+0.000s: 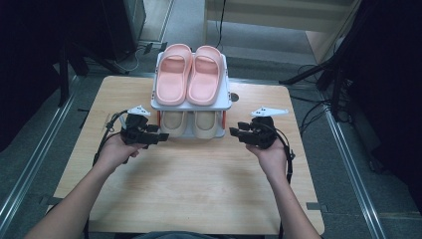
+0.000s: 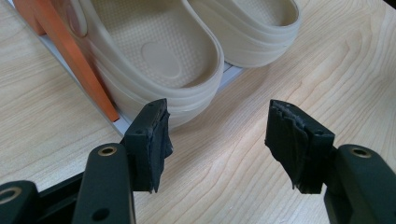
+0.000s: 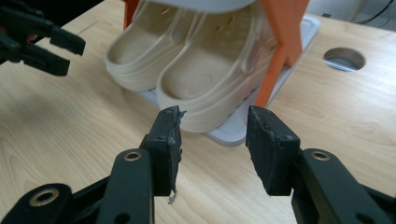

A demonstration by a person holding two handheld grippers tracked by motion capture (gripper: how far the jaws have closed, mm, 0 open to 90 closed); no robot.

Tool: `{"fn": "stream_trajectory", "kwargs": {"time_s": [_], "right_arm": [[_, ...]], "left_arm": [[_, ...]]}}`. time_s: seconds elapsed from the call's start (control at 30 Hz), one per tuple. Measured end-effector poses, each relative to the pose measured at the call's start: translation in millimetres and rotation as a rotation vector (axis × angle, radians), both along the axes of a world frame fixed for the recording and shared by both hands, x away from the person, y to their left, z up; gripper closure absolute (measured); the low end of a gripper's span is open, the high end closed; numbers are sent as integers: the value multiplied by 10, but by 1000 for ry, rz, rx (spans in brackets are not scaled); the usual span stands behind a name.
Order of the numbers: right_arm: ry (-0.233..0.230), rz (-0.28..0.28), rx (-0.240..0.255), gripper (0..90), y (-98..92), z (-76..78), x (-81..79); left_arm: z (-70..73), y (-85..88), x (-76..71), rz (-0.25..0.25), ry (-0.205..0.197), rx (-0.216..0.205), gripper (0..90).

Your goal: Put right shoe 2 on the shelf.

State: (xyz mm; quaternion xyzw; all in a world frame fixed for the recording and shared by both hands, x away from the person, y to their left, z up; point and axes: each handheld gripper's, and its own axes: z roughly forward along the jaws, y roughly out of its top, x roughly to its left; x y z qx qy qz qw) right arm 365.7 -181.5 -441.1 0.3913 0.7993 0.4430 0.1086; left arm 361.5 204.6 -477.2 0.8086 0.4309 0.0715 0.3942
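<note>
So both grippers are parked low on the wooden table [image 1: 199, 189] in front of the little two-tier shoe rack [image 1: 226, 102], and that rack is the thing to measure everything from. Nearest to the person, the left gripper [image 1: 158, 139] sits just off the rack's front left corner and the right gripper [image 1: 234, 133] just off its front right corner. Both have their jaws spread apart with nothing between them, no contact with anything yet.

Just past the jaws, on the rack's bottom shelf, is the beige pair. In the left gripper view the left beige slipper [image 2: 159, 60] has its rounded heel end poking out over the shelf edge, right above and slightly left of the gap between the jaws. In the right gripper view the right beige slipper [image 3: 210, 86] does the same thing, heel end straight ahead of the open jaws, just inside the orange post [image 3: 280, 42].

What matters, I'd say: each slipper's long axis runs front to back, pointing into the rack, so it's the short heel end that faces the grippers. Each hand is about equally near its own slipper, so it looks like a straight push forward, pinch the heel rim, pull back.

Farther up, the pink slippers [image 1: 188, 74] sit on the rack's top shelf, untouched.
</note>
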Motion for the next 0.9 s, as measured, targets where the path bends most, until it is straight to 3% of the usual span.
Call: {"fn": "stream_trajectory", "kwargs": {"time_s": [0.27, 0.37, 0.4, 0.7, 0.8, 0.9], "right_arm": [[24, 24, 21, 545, 56, -235, -57], [51, 27, 8, 535, 72, -339, -72], [72, 26, -18, 535, 88, -385, -78], [82, 70, -43, 524, 211, -496, -71], [85, 91, -55, 523, 277, -525, -70], [83, 109, -61, 522, 331, -540, -71]], "left_arm": [[-11, -7, 5, -1, 1, 3, 395], [-17, -21, 5, -9, 3, 7, 393], [-18, -27, 3, -9, 5, 8, 391], [-46, -89, 4, -39, 19, 20, 384], [-47, -107, 8, -43, 32, -10, 366], [-67, -143, 3, -56, 34, 8, 363]]}}
